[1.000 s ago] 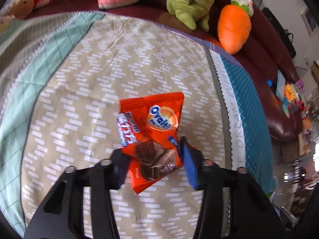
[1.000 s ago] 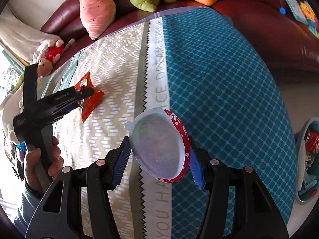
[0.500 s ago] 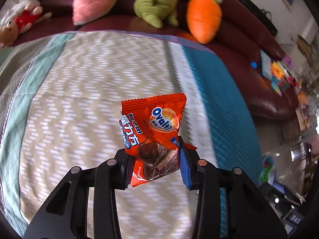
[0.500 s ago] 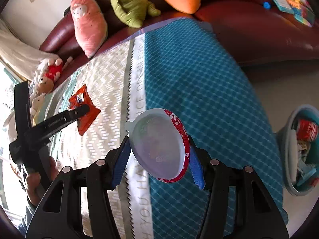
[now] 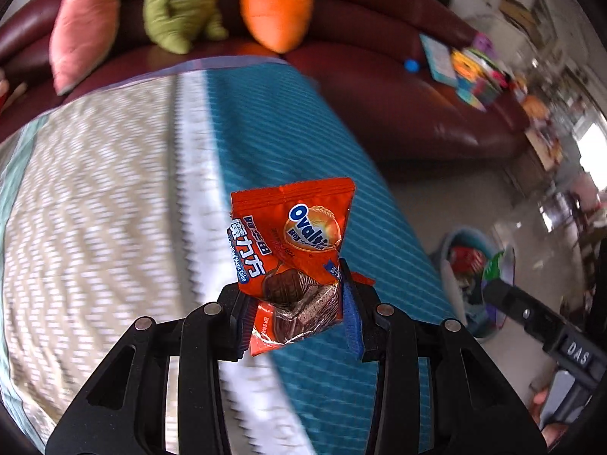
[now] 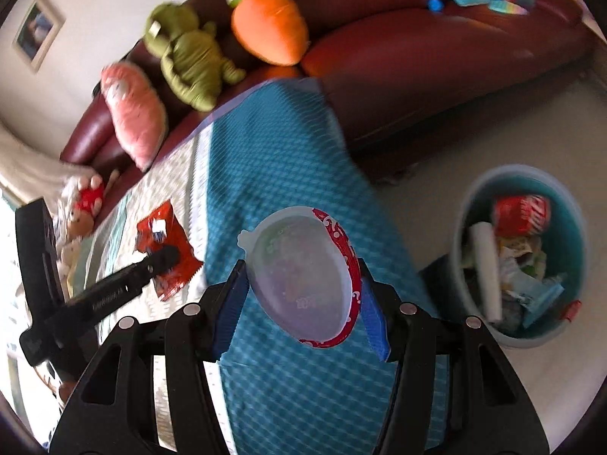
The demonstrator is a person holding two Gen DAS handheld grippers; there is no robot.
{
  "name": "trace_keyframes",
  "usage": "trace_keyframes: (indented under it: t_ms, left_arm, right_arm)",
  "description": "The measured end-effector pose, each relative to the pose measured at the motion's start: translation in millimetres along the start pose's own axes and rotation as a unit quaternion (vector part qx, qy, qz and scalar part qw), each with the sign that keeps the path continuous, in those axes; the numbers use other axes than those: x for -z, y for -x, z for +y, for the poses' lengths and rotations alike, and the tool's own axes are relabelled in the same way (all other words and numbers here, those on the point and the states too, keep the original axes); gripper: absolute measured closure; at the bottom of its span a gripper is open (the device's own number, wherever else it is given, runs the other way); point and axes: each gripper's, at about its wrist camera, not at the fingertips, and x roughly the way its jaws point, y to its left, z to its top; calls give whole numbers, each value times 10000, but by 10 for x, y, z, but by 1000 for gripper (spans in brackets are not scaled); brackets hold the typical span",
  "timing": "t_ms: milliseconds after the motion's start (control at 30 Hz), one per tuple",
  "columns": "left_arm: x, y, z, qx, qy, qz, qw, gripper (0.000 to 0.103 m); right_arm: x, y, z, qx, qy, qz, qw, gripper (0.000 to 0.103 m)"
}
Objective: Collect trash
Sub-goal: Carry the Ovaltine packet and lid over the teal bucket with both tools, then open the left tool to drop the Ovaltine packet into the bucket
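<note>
My left gripper [image 5: 294,318] is shut on an orange Ovaltine wrapper [image 5: 292,250] and holds it in the air above the teal side of the blanket. It also shows in the right wrist view [image 6: 163,250], at the left. My right gripper [image 6: 299,299] is shut on a white round lid with a red rim [image 6: 303,276], held above the blanket's right edge. A teal trash bin [image 6: 474,204] with several pieces of trash stands on the floor to the right. It also shows in the left wrist view [image 5: 447,276], partly behind the right gripper's body.
A patterned beige and teal blanket [image 6: 273,144] covers the low surface. A dark red sofa [image 6: 417,38] at the back holds a pink cushion [image 6: 132,113], a green plush [image 6: 189,60] and an orange carrot plush [image 6: 269,30]. Books [image 5: 455,64] lie on the sofa's right end.
My left gripper closed on the wrapper, lifted it off the blanket and swung right. My right gripper carried the lid right, and the trash bin came into fuller view.
</note>
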Motion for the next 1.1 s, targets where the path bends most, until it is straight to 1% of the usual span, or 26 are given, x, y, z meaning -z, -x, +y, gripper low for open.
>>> trace_keyframes:
  t_ms: [267, 400, 600, 833, 1100]
  left_arm:
    - [105, -171, -869, 202, -707, 225, 9970, 63]
    - [157, -253, -1239, 307, -1016, 306, 9939, 63]
    - [224, -439, -1806, 462, -1394, 464, 9881, 63]
    - [342, -723, -2322, 702, -1698, 693, 9805, 62]
    - [395, -1084, -2666, 972, -1878, 994, 9723, 61]
  right_arm:
    - [34, 392, -776, 74, -691, -381, 9969, 50]
    - [76, 609, -1181, 167, -1015, -578, 9930, 50]
    - [138, 907, -1779, 366, -1528, -849, 9839, 50]
    - [183, 959, -2096, 541, -1751, -823, 9796, 49]
    - [107, 910, -2318, 764, -1839, -752, 9771, 49]
